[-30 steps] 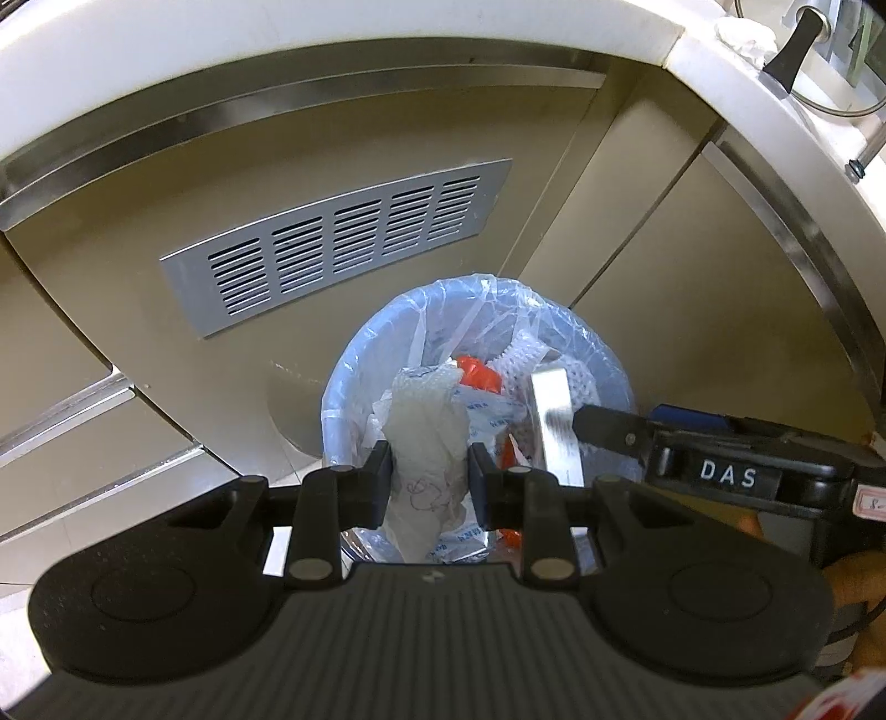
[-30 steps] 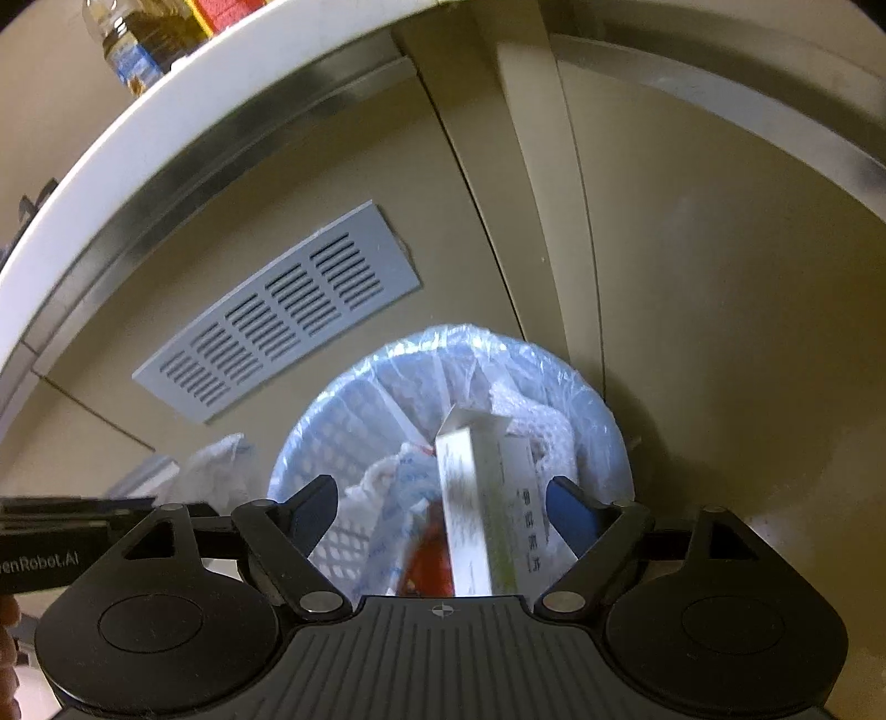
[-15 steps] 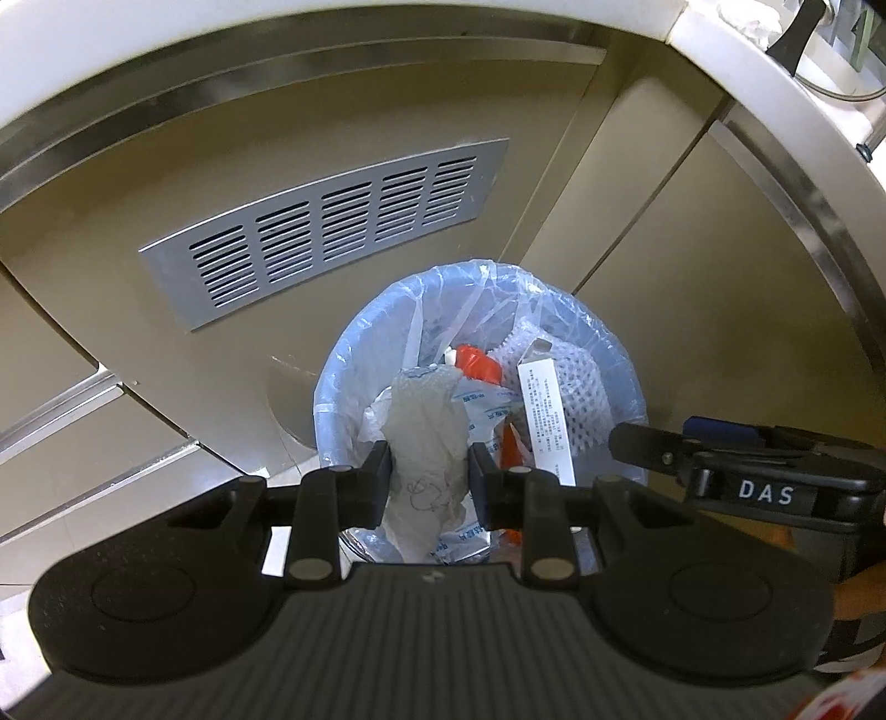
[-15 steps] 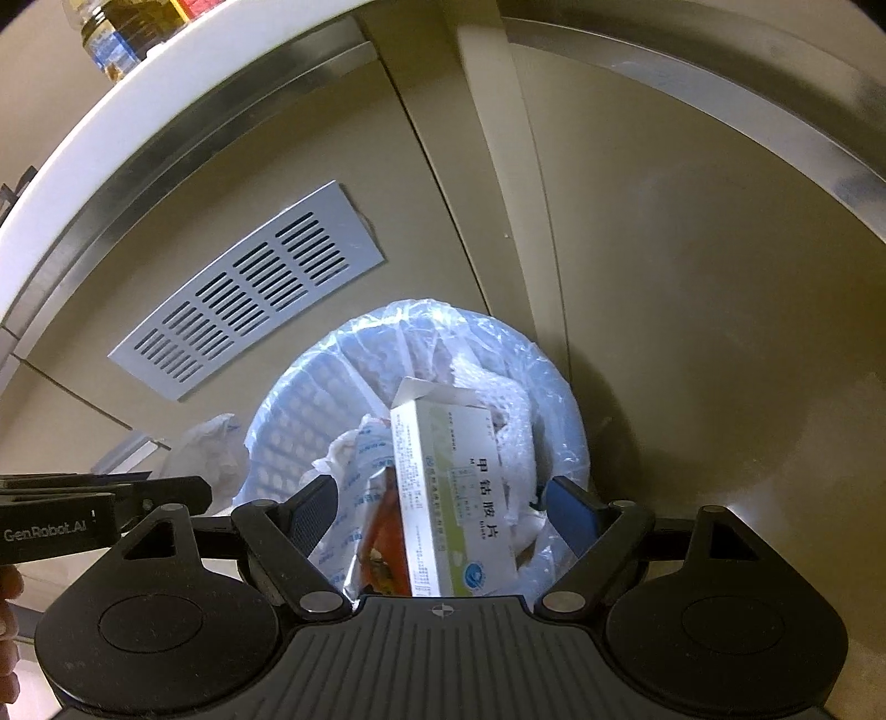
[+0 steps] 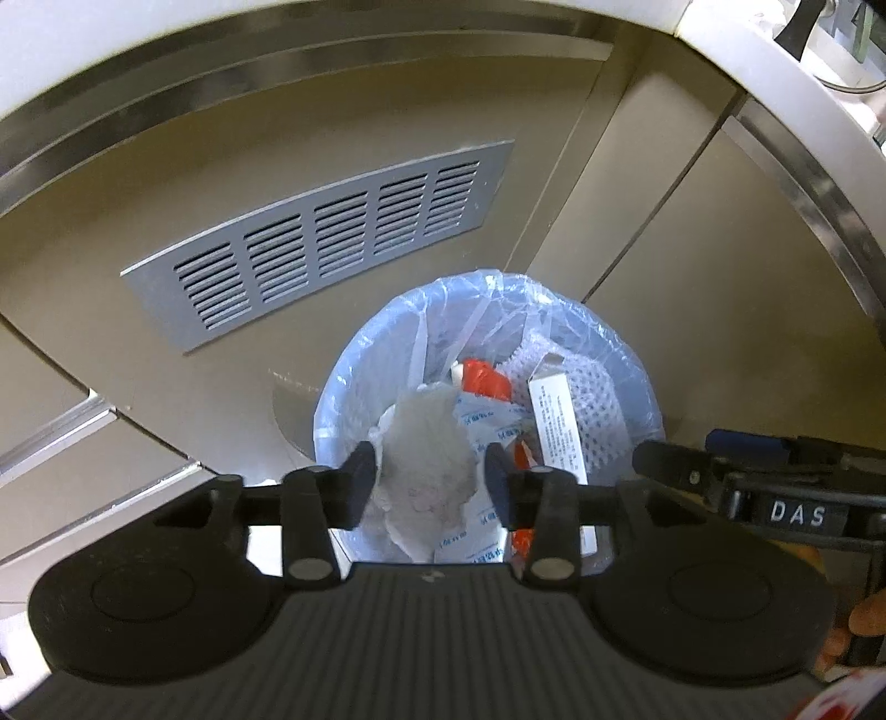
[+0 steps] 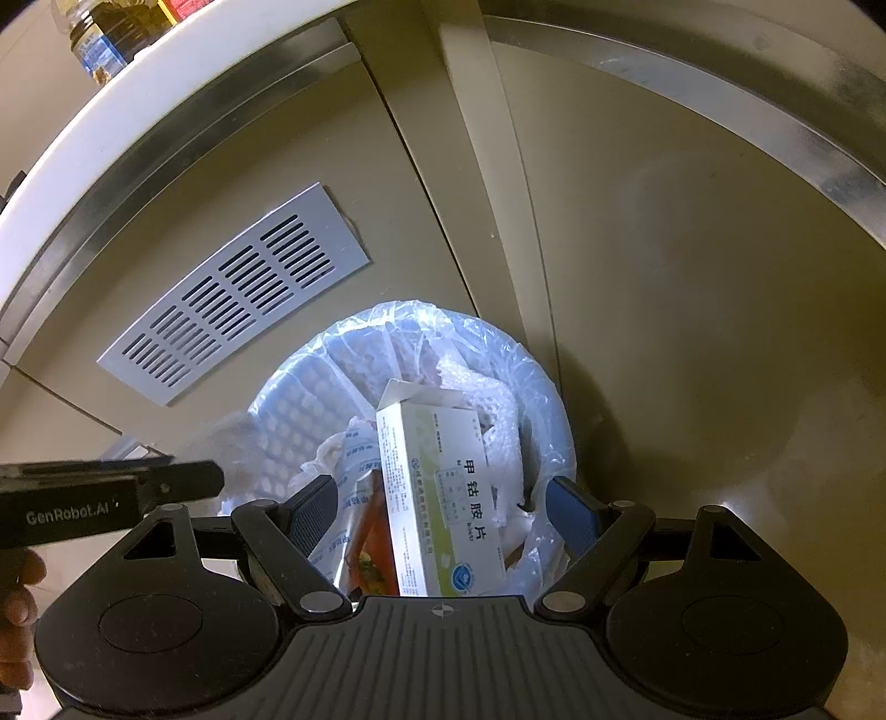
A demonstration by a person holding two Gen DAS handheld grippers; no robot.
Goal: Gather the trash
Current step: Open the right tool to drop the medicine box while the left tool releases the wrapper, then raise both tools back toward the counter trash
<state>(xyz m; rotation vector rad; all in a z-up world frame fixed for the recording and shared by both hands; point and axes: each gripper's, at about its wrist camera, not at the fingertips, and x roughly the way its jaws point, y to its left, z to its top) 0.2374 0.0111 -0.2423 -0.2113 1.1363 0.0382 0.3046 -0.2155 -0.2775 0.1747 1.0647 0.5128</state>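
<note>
- One round white mesh waste bin lined with a clear bluish plastic bag (image 5: 637, 354), set on the floor against a beige cabinet front, taken here as the landmark.
- One grey slatted vent panel (image 5: 326, 243) on the cabinet, up and left of the bin.
- One white worktop edge (image 6: 166, 83) far above the bin, with one oil bottle (image 6: 105, 39) on it.
- Inside the bin: one white-and-green cardboard medicine box with printed characters (image 6: 443, 498), leaning upright, top flap open; one red-orange wrapper (image 5: 484, 379); white foam netting (image 5: 595, 399) at the far right side; white sachets with blue print (image 5: 482, 418).
- One crumpled grey-white tissue (image 5: 426, 459), blurred, above the bin's near-left part, between the left fingers.
- Left gripper (image 5: 429, 479): black, tilted steeply down over the bin; jaws just been opening, pads now apart from the tissue on both sides, so released.
- Right gripper (image 6: 443, 512): black, tilted down over the bin, jaws spread wide, nothing clamped; medicine box seen between them, lying in the bin below.
- Fingertips of a person's hand (image 5: 869, 615) at the right edge, well to the right of the bin.
</note>
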